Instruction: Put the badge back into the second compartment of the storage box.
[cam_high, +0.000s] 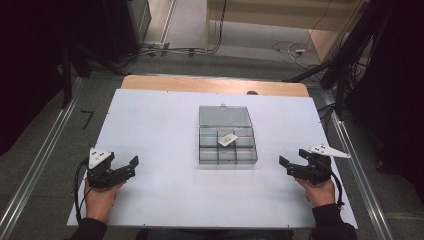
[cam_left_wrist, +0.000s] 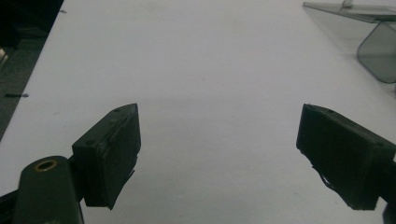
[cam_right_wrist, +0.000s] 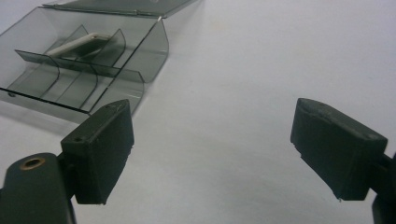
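Right gripper (cam_right_wrist: 210, 149) spread, empty; left gripper (cam_left_wrist: 219, 154) likewise. White card (cam_high: 228, 139) lies tilted in clear box (cam_high: 227, 156), midway between both, slightly nearer right.

Box (cam_high: 227, 150) sits mid counter (cam_high: 150, 125), a bit right of centre, lid (cam_high: 224, 116) open & lying flat behind it. Card (cam_high: 228, 139) rests in box, propped across dividers, back-middle compartments. Left tongs (cam_high: 131, 167) near counter's front-left corner, well apart from box. Right tongs (cam_high: 286, 167) near front-right corner, also apart from box. Box lies between the two, farther back. Floor w/ cables (cam_high: 292, 49) behind counter.
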